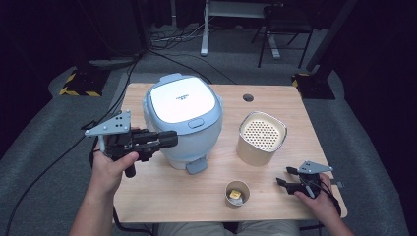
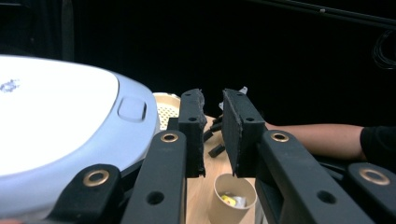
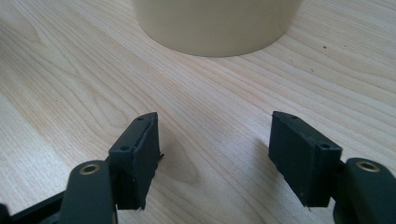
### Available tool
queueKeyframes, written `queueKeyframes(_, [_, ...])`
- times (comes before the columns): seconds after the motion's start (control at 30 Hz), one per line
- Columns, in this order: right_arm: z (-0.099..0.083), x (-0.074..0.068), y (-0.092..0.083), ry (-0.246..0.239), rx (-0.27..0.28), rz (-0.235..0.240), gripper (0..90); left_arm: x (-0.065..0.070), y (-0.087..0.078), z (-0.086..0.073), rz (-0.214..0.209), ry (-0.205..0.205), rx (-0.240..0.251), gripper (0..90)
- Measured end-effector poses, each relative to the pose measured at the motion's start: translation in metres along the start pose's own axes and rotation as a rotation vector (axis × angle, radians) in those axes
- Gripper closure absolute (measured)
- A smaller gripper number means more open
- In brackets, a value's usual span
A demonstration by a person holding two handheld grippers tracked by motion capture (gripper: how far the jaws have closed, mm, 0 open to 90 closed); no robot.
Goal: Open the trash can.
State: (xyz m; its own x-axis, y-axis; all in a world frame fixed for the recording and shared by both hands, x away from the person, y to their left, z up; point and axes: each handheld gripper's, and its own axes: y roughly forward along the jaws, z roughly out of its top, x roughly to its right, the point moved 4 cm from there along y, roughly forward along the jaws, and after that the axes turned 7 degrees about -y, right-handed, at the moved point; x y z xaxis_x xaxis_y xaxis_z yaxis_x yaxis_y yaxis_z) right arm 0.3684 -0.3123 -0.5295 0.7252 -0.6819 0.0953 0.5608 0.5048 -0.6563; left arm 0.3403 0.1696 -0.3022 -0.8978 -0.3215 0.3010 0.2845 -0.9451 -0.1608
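We hold the left hand-held gripper point(image 1: 169, 139) raised beside the rice cooker point(image 1: 183, 118), jaws nearly together around nothing, probably lined up to reach its lid button point(image 2: 131, 108). Our right hand-held gripper point(image 1: 282, 183) rests low on the wooden surface point(image 1: 275, 98), jaws spread wide and empty, facing the perforated beige container point(image 1: 261, 137). A small paper cup point(image 1: 237, 194) with something yellow inside stands between our hands, near the front edge.

Small dark print on rice cooker lid point(image 1: 182, 98), too small to read; no other text.
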Motion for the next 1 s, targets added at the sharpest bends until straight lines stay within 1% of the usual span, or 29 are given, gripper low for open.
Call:
queueKeyframes(0.1, [0.0, 0.0, 0.0, 0.0, -0.001, -0.001, 34.0, -0.002, 0.004, 0.005, 0.009, 0.007, 0.009, 77.0])
queueKeyframes(0.17, [0.0, 0.0, 0.0, 0.0, 0.0, 0.0, 34.0, -0.004, 0.007, 0.008, 0.033, 0.041, 0.017, 76.2])
queueKeyframes(0.2, [0.0, 0.0, 0.0, 0.0, 0.0, 0.0, 34.1, -0.006, 0.008, 0.01, 0.043, 0.054, 0.008, 76.3])
queueKeyframes(0.27, [0.0, 0.0, 0.0, 0.0, 0.0, 0.0, 34.1, -0.009, 0.011, 0.013, 0.036, 0.052, -0.002, 77.6])
queueKeyframes(0.3, [0.0, 0.0, 0.0, 0.0, 0.0, 0.0, 34.0, -0.01, 0.014, 0.014, 0.036, 0.045, -0.007, 78.0])
queueKeyframes(0.4, [0.0, 0.0, 0.0, 0.0, 0.0, 0.0, 34.1, -0.012, 0.019, 0.018, 0.055, 0.029, -0.024, 80.2])
queueKeyframes(0.43, [0.0, 0.0, 0.0, 0.0, 0.0, 0.0, 34.0, -0.012, 0.019, 0.018, 0.055, 0.029, -0.024, 81.1])
queueKeyframes(0.5, [0.0, 0.0, 0.0, 0.0, 0.0, 0.0, 34.1, -0.014, 0.027, 0.022, 0.086, 0.033, -0.044, 82.0])
queueKeyframes(0.53, [0.0, 0.0, 0.0, 0.0, -0.001, 0.0, 34.1, -0.014, 0.027, 0.022, 0.086, 0.033, -0.044, 82.6])
queueKeyframes(0.6, [0.0, 0.0, 0.0, 0.0, -0.001, 0.0, 34.1, -0.015, 0.034, 0.025, 0.097, 0.033, -0.045, 83.7])
queueKeyframes(0.67, [0.0, 0.0, 0.0, 0.0, -0.001, 0.001, 34.1, -0.017, 0.04, 0.026, 0.118, 0.034, -0.063, 84.8])
queueKeyframes(0.73, [0.0, 0.0, 0.0, 0.0, -0.001, 0.0, 34.1, -0.018, 0.042, 0.027, 0.123, 0.036, -0.07, 85.1])
queueKeyframes(0.77, [0.0, 0.0, 0.0, -0.001, 0.0, 0.0, 34.5, -0.02, 0.049, 0.027, 0.135, 0.046, -0.092, 85.1])
queueKeyframes(0.83, [0.0, -0.001, 0.0, -0.001, 0.002, -0.001, 34.7, -0.021, 0.053, 0.027, 0.154, 0.051, -0.11, 85.7])
queueKeyframes(0.9, [-0.001, -0.001, -0.001, -0.004, 0.0, -0.001, 35.0, -0.023, 0.058, 0.027, 0.161, 0.056, -0.133, 86.3])
queueKeyframes(0.93, [-0.001, -0.001, -0.001, -0.004, 0.0, -0.002, 35.1, -0.024, 0.06, 0.026, 0.173, 0.062, -0.148, 86.7])
queueKeyframes(1.0, [-0.001, -0.001, -0.001, -0.003, 0.0, 0.0, 35.1, -0.027, 0.063, 0.024, 0.185, 0.057, -0.168, 87.3])
